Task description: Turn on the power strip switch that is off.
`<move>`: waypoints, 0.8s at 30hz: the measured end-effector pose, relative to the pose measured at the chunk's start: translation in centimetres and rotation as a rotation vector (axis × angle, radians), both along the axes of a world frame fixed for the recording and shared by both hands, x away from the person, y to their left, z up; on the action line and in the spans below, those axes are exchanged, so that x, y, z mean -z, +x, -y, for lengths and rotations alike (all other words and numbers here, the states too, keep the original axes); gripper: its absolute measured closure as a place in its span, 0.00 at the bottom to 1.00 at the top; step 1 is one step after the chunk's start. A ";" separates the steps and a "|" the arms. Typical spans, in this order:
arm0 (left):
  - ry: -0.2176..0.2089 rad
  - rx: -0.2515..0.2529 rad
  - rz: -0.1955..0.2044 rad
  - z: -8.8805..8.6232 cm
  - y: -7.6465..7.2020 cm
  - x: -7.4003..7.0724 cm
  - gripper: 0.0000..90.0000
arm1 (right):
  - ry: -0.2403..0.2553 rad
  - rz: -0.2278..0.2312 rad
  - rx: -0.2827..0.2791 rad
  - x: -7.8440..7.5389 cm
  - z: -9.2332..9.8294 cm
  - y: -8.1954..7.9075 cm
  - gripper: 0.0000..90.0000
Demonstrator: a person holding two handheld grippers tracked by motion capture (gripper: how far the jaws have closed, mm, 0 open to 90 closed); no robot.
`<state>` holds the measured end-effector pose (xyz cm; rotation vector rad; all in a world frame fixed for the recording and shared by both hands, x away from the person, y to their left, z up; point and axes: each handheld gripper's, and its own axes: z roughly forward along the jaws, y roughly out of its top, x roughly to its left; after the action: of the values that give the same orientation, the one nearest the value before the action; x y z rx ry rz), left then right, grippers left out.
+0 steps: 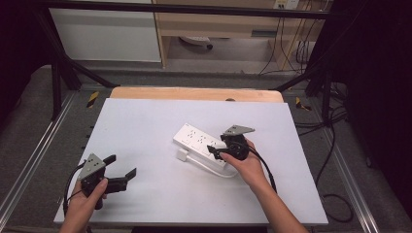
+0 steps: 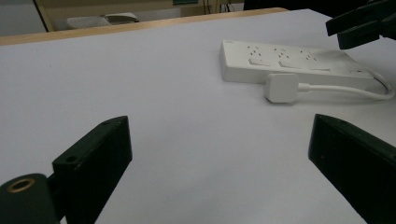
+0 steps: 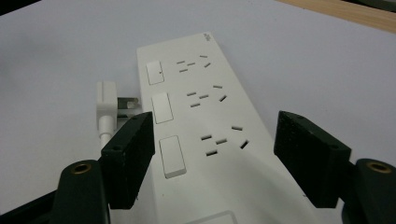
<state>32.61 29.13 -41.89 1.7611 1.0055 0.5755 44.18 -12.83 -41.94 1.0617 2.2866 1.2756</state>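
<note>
At about seven o'clock on the white tabletop (image 1: 145,121), the left gripper (image 1: 121,175) rests low in the person's left hand (image 1: 85,201), its fingers (image 2: 93,161) spread wide with nothing between them; it looks parked there, aimed toward the work and out of the way.

Just right of centre lies the white power strip (image 1: 199,141), set on a slant from ten o'clock to four o'clock. Its own plug (image 1: 182,155) lies loose on the tabletop at the strip's seven o'clock side, near it, with the cable (image 1: 214,170) looping back to the strip's near end (so the plug is not in any socket).

At the strip's four o'clock end, the right gripper (image 1: 214,151) hovers over it. Its fingers (image 3: 133,149) are apart, straddling the strip's width without pressing on it, probably lining up to clamp the body.
</note>
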 end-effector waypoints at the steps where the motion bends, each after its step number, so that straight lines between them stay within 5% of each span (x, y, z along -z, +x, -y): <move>1: 0.001 0.000 0.000 0.0 0.0 0.0 0.07 | -0.001 0.000 -0.004 0.1 -0.1 0.0 0.33; 24: 0.003 0.002 0.002 0.0 0.0 0.0 0.07 | -0.029 0.004 -0.064 1.0 -1.3 -0.3 0.72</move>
<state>32.58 29.12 -41.87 1.7643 1.0018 0.5773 43.87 -11.56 -42.91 0.9825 2.3464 1.2634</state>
